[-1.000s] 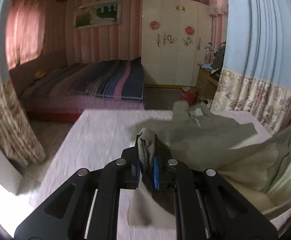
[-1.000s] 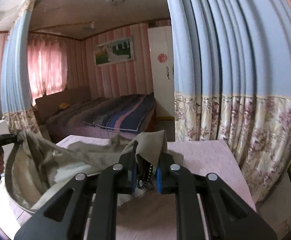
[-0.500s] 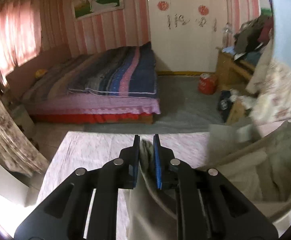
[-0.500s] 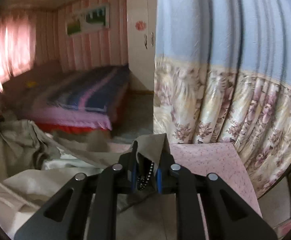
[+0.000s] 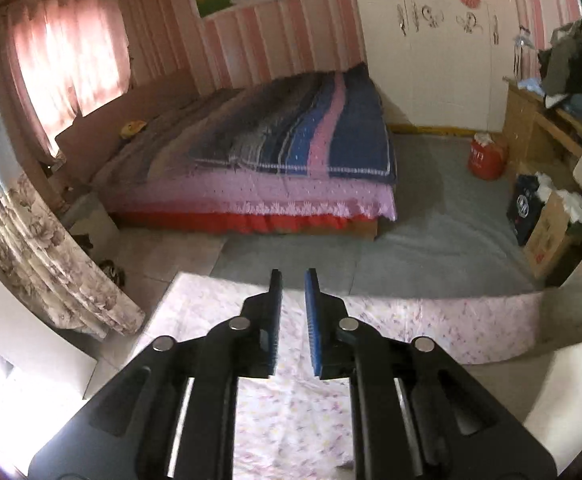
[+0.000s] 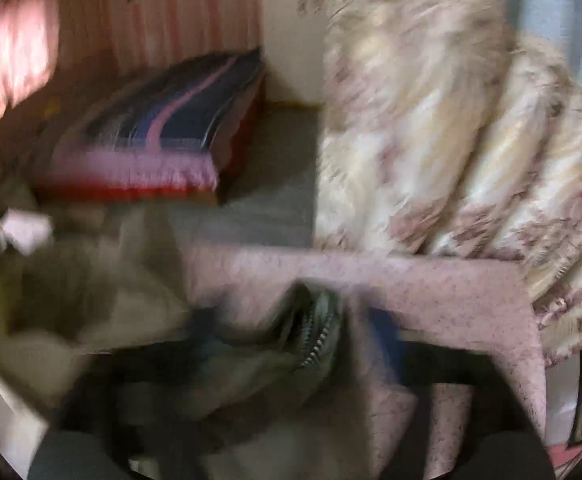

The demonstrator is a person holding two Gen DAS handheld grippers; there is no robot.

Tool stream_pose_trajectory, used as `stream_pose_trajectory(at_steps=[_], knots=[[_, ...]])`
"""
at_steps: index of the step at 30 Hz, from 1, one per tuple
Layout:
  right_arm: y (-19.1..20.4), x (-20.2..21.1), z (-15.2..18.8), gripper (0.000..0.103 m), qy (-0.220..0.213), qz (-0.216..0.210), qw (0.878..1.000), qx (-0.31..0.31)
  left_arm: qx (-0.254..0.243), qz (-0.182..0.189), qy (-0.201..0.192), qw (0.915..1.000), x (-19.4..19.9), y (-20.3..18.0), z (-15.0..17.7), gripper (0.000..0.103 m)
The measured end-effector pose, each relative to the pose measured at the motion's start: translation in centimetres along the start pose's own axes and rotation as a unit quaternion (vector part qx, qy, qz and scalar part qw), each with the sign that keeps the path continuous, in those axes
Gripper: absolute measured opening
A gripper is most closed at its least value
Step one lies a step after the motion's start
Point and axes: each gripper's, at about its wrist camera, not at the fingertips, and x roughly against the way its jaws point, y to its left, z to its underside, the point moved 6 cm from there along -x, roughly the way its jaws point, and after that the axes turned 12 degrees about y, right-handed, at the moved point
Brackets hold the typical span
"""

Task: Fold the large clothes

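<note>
Left wrist view
Left gripper (image 5: 291,280): jaws stand a narrow gap apart and have just been easing wider; nothing lies between the blue pads (image 5: 312,320).
Work surface: a table under a pale pink flowered cloth (image 5: 291,420) lies below the fingers, bare beneath them.
Garment: only a pale, blurred fold (image 5: 563,392) shows at the lower right edge, clear of this gripper.
Room beyond: bed with a striped blue and pink blanket (image 5: 311,140), grey rug (image 5: 431,240), red container (image 5: 487,158) near the white wardrobe (image 5: 431,60).

Right wrist view
Picture quality: heavily smeared.
Right gripper (image 6: 303,320): jaws have just sprung wide apart; the pads are released and press on nothing.
Garment (image 6: 103,304): the khaki cloth lies heaped on the pink table cover (image 6: 451,300), spreading left; its zipped edge (image 6: 319,344) sits loose between the parted fingers.
Backdrop: floral curtain (image 6: 451,140) hangs at right, just behind the table's far edge.
</note>
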Motion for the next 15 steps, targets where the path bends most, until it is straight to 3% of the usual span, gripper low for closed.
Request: stream_pose_trajectory(at_steps=[3, 5, 7, 10, 11, 15], knots=[[-1.5, 5.0, -0.2, 0.101, -0.039, -0.02, 0.998, -0.05, 0.001, 0.021, -0.022, 0.9995, 4.1, 0.7, 0.5, 0.023], [-0.5, 7.9, 1.4, 0.101, -0.054, -0.013, 0.998, -0.032, -0.01, 0.041, -0.032, 0.9986, 7.0, -0.1, 2.0, 0.038], [0.8, 9.7, 3.4, 0.101, -0.061, -0.018, 0.998, -0.015, -0.028, 0.059, -0.04, 0.9971, 9.6, -1.7, 4.1, 0.059], [3.9, 11.5, 7.8, 0.101, -0.06, -0.032, 0.998, 0.007, -0.054, 0.106, -0.051, 0.9916, 14.2, -5.1, 8.7, 0.072], [5.2, 11.7, 9.2, 0.101, -0.055, -0.045, 0.997, 0.016, -0.054, 0.13, -0.049, 0.9889, 15.4, -6.4, 10.5, 0.073], [9.7, 11.2, 12.8, 0.101, -0.043, -0.071, 0.996, 0.044, -0.022, 0.179, -0.016, 0.9835, 16.3, -9.9, 15.4, 0.083]])
